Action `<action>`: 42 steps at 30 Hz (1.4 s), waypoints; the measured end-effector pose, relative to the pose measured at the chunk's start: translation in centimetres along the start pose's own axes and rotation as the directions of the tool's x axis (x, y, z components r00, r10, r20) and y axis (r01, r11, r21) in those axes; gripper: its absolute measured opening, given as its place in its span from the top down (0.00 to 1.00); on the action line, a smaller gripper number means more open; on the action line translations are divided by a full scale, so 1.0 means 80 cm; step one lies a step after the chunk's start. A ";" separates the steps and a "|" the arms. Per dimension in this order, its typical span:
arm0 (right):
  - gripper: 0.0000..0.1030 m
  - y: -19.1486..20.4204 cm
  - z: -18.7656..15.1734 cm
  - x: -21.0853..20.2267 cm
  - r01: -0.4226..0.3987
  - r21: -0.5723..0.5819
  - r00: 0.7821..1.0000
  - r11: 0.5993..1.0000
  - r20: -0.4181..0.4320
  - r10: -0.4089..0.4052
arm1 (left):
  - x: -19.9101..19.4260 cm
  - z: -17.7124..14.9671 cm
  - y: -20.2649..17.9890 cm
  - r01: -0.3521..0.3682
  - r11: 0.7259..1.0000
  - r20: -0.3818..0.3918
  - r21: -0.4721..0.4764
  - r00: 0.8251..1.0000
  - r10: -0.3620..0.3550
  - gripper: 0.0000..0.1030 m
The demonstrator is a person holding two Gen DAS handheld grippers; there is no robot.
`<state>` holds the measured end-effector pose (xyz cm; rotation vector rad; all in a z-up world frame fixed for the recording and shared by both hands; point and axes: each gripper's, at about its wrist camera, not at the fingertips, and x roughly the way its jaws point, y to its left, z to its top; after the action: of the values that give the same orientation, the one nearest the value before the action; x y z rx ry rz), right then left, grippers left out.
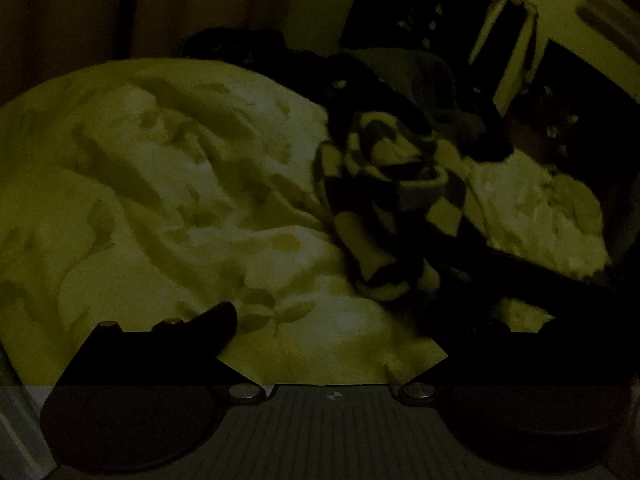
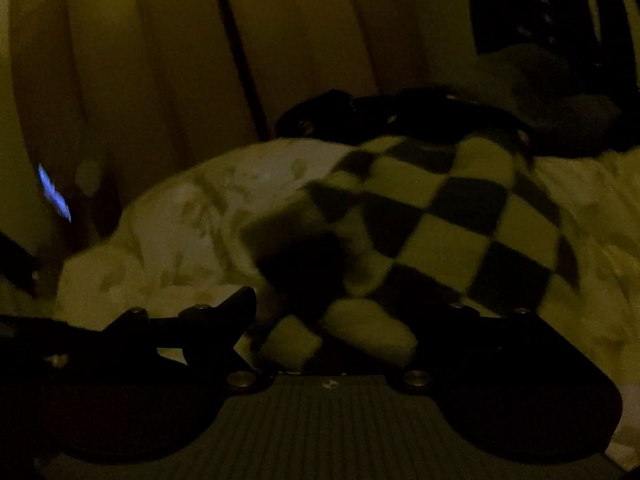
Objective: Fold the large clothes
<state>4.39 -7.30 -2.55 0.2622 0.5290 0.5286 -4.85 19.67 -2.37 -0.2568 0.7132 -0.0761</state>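
In dim light, a checkered garment (image 2: 420,232) lies bunched on the floral-print bed (image 1: 160,200), at one o'clock from the spread, empty left tongs (image 1: 332,320); the right tongs (image 2: 332,320) gape over it, apparently gripping nothing. Folding looks barely begun.

The checkered garment (image 2: 432,216) lies bunched on the bed (image 1: 160,184). Behind the garment sits a heap of dark clothes (image 2: 400,114).
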 end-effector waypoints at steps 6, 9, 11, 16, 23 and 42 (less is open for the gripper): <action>0.16 -0.094 -0.004 -0.045 -0.018 0.347 0.998 0.938 0.060 -0.004 | 0.012 0.010 0.002 0.033 0.996 -0.020 -0.080 0.999 -0.034 0.00; 0.14 -0.145 -0.014 -0.060 -0.008 0.471 0.997 0.882 0.073 -0.030 | 0.019 0.015 -0.006 0.052 0.994 -0.032 -0.092 0.998 -0.056 0.00; 0.13 -0.175 -0.025 -0.067 -0.018 0.551 0.997 0.835 0.075 -0.028 | 0.026 0.019 -0.010 0.063 0.992 -0.039 -0.107 0.997 -0.067 0.00; 0.13 -0.227 -0.058 -0.063 -0.102 0.710 0.995 0.697 0.089 0.055 | 0.055 0.040 -0.017 0.050 0.990 -0.055 -0.135 0.997 -0.057 0.00; 0.14 -0.231 -0.070 -0.033 -0.149 0.720 0.985 0.678 0.051 0.162 | 0.106 0.068 -0.032 0.075 0.988 -0.085 -0.135 0.993 -0.087 0.00; 0.24 -0.250 -0.086 0.079 -0.274 0.755 0.942 0.596 0.085 0.326 | 0.185 0.070 -0.027 0.140 0.976 0.006 -0.164 0.990 -0.141 0.00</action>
<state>13.53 -19.83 -18.22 1.1802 0.7617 0.6224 10.04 16.47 -7.15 -0.4655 0.7077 -0.1531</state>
